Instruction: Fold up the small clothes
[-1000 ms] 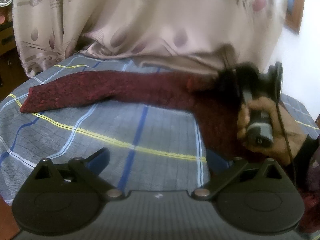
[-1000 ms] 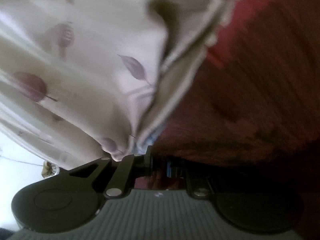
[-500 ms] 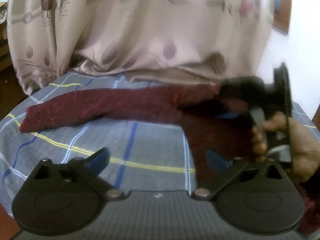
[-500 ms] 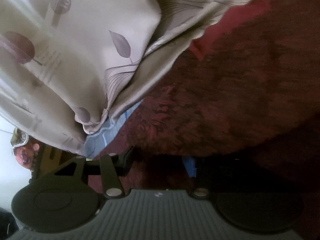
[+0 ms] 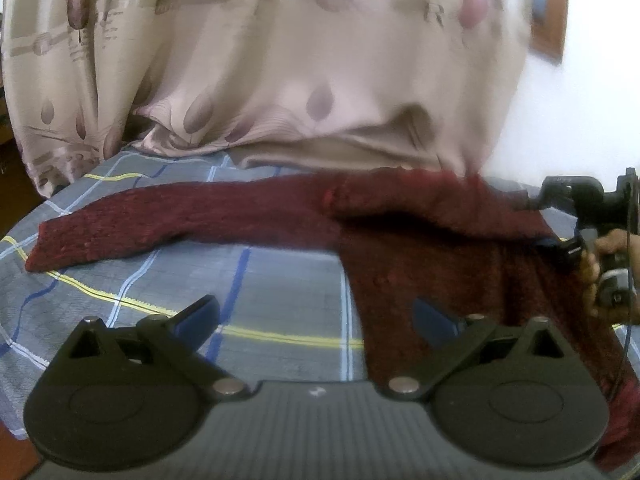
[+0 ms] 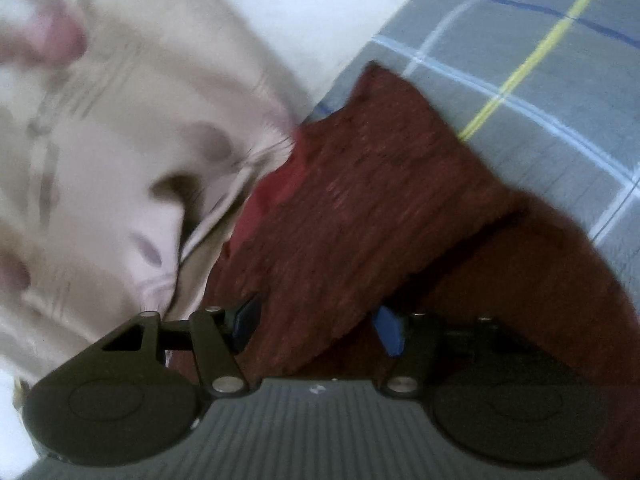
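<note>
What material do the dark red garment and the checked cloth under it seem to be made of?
The dark red garment looks like knitted wool or acrylic: matte, fuzzy, with visible stitch texture. The checked cloth looks like thin woven cotton: flat, matte, with fine printed or woven lines. Blur leaves both uncertain.

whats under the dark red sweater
The dark red sweater lies on a grey checked cloth with blue, white and yellow lines. What the cloth covers, and anything beneath the sweater's body, is hidden.

Curtain motion-blurred in both views; maroon garment cut off at right/bottom edge.
</note>
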The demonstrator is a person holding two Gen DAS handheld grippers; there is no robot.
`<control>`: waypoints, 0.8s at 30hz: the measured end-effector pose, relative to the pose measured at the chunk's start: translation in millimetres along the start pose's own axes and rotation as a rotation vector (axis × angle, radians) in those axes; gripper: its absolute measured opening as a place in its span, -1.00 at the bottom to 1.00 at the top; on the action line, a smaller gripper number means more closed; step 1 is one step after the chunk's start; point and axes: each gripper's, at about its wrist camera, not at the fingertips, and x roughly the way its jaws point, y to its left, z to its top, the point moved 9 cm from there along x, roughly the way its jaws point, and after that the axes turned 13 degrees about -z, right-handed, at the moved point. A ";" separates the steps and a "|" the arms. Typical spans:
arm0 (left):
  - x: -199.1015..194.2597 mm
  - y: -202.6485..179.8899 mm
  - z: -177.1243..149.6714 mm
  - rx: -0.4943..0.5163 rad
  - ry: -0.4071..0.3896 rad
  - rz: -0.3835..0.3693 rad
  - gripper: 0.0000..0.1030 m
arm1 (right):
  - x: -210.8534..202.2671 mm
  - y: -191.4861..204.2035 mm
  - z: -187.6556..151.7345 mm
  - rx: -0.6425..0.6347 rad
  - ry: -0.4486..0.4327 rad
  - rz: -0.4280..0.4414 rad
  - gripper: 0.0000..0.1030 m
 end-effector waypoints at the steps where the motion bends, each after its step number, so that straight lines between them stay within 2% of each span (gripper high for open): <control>1: -0.8 -0.9 0.3 0.005 -0.001 0.002 1.00 | 0.7 -0.9 3.9 0.011 -0.013 -0.005 0.04; 3: -2.1 -2.5 1.4 0.017 -0.001 0.003 1.00 | 1.2 -4.1 12.2 -0.030 -0.057 -0.051 -0.66; 5: -4.7 -3.2 2.4 0.028 -0.008 0.010 1.00 | 1.6 -13.6 17.1 -0.020 -0.057 -0.060 -0.71; 7: -6.7 -3.4 3.0 0.036 -0.008 0.014 1.00 | -2.1 -28.5 23.6 -0.041 -0.079 -0.111 -0.71; 8: -8.1 -3.5 3.3 0.038 -0.009 0.017 1.00 | -2.8 -35.6 24.7 -0.044 -0.065 -0.100 -0.67; 10: -10.6 -4.2 4.3 0.043 -0.012 0.018 1.00 | -8.1 -45.0 15.4 -0.035 0.066 -0.008 -0.39; 11: -12.8 -4.7 4.8 0.047 -0.017 0.017 1.00 | -24.4 -49.9 8.5 -0.041 0.100 0.045 -0.05; 12: -14.3 -5.2 4.8 0.047 -0.021 0.016 1.00 | -45.9 -54.9 2.7 -0.085 0.089 0.045 0.29; 14: -15.0 -7.2 3.1 0.047 -0.018 0.004 1.00 | -91.0 -70.6 -15.3 -0.219 0.091 -0.006 0.54; 16: -14.2 -10.9 -0.4 0.056 -0.017 -0.008 1.00 | -135.8 -94.1 -42.9 -0.337 0.130 -0.042 0.54; 17: -13.9 -13.0 -2.6 0.063 -0.019 -0.009 1.00 | -155.7 -108.1 -60.1 -0.402 0.164 -0.079 0.53; 19: -12.4 -17.8 -8.6 0.081 -0.013 -0.012 1.00 | -188.9 -137.0 -84.3 -0.489 0.167 -0.183 0.55; 22: -9.4 -25.1 -20.4 0.088 0.025 -0.012 1.00 | -215.5 -158.5 -123.9 -0.500 0.236 -0.160 0.55; 24: -11.5 -29.0 -26.2 0.078 0.036 -0.010 1.00 | -219.6 -156.6 -140.0 -0.562 0.200 -0.150 0.56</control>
